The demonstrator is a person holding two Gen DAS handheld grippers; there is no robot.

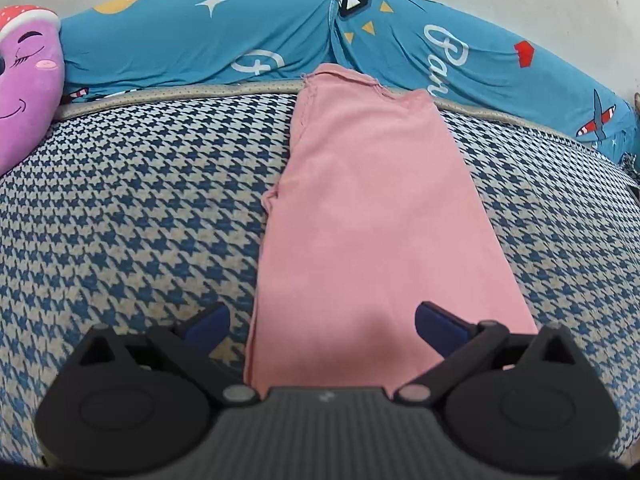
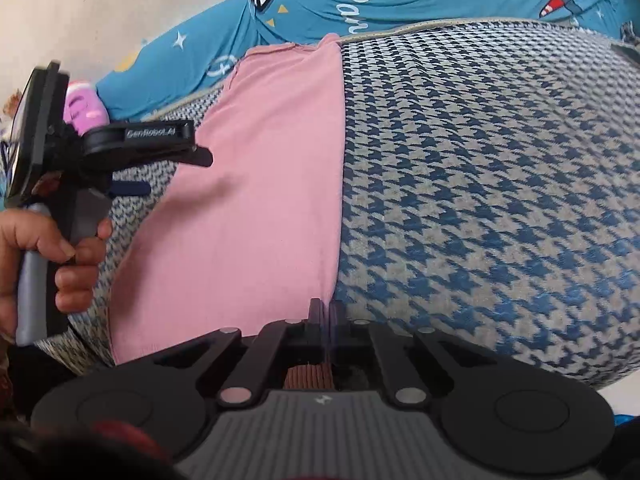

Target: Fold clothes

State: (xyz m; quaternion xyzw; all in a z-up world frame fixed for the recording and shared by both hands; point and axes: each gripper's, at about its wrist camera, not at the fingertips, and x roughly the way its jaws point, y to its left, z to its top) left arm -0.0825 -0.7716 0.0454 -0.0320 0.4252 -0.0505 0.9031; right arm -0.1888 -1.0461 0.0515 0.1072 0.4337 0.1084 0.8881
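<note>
Pinching the near right corner of the pink garment (image 2: 256, 184), our right gripper (image 2: 329, 312) is clamped; our left gripper (image 1: 322, 322) hovers spread over its near edge.

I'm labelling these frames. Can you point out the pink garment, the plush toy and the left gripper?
Pink garment (image 1: 372, 216), left wrist view, middle of the cloth.
Plush toy (image 1: 28, 80), left wrist view, its purple face.
Left gripper (image 1: 322, 322), left wrist view, midway between its open fingertips.
</note>
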